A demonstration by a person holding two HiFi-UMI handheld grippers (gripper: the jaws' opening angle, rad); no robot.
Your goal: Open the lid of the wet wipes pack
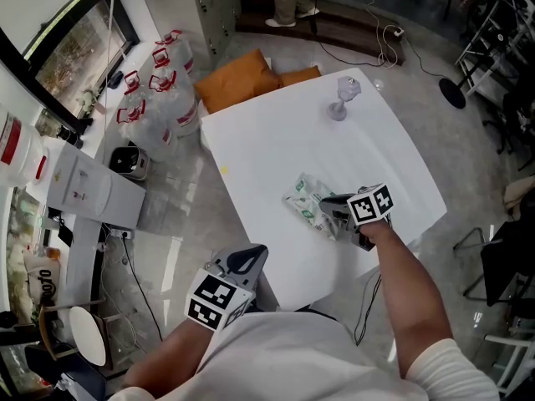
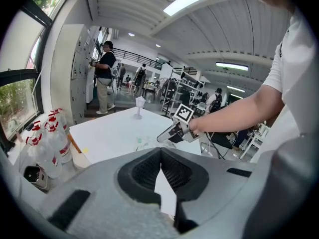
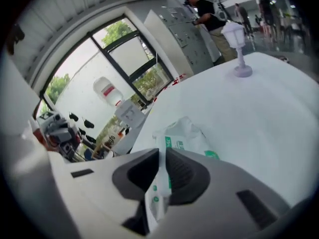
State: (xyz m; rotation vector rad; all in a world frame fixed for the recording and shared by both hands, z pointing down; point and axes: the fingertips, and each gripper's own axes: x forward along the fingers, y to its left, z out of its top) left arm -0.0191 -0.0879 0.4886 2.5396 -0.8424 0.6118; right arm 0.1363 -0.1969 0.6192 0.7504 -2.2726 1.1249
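the wet wipes pack (image 1: 308,200) lies on the white desk (image 1: 267,140), towards its near right side. the right claw (image 1: 341,215) is clamped on the pack's near edge, with a thin fold of the green-and-white wrapper pinched between its jaws. the left claw (image 1: 248,260) hovers by the desk's near left edge, well apart from the pack, its jaws closed together on nothing. a small white lamp (image 1: 343,98) stands at the far side.

White desk (image 1: 276,140) carries a wet wipes pack (image 1: 311,200) near its front right edge and a pale stemmed ornament (image 1: 343,98) (lamp-shaped) at the far end, well apart.
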